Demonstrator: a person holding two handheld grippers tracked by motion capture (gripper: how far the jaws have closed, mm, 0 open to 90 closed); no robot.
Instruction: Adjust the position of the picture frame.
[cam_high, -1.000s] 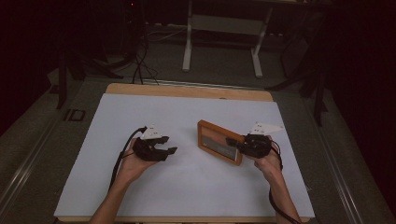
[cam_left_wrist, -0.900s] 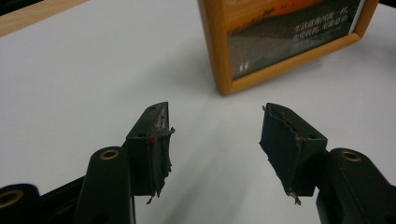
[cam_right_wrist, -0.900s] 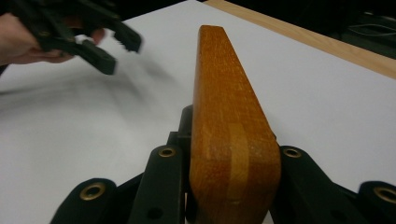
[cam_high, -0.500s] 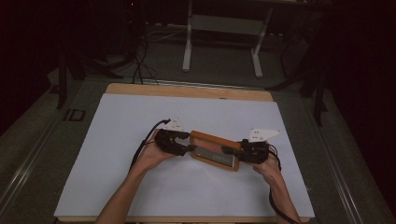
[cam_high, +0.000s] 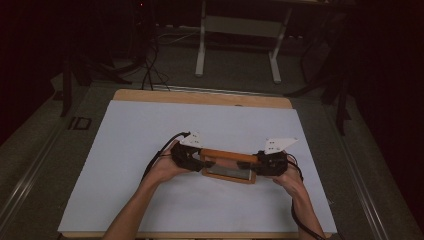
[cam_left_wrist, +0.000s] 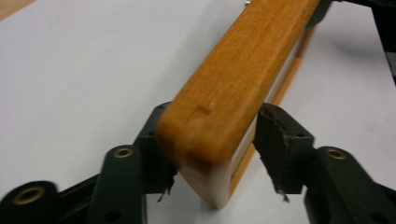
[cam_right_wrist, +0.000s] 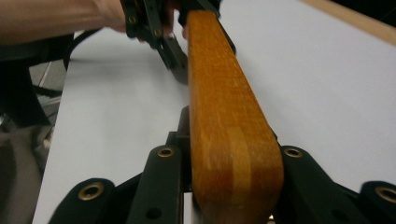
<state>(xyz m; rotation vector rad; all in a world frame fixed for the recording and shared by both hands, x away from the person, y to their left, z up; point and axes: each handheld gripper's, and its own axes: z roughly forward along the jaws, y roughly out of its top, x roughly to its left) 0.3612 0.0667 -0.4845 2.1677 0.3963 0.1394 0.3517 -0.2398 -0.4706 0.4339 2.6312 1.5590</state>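
L gripper (cam_high: 196, 159) has come across from open desk (cam_high: 125, 150) to the L end of the wooden frame (cam_high: 229, 165); fingers just been closing round that end, one pad touching, the other (cam_left_wrist: 280, 140) w/ a sliver of gap, so not yet clamped. R gripper (cam_high: 260, 165) clamped on frame's R end. Frame stands on edge, mid-desk. Looks set for a two-handed lift. Count: 1 frame, 2 grippers.

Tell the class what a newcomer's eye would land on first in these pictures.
First, the orange-brown wooden frame, standing on edge on the white table near the person. The right tool clamps one end; the left tool straddles the other, its jaws having just been closing, one pad not yet touching.
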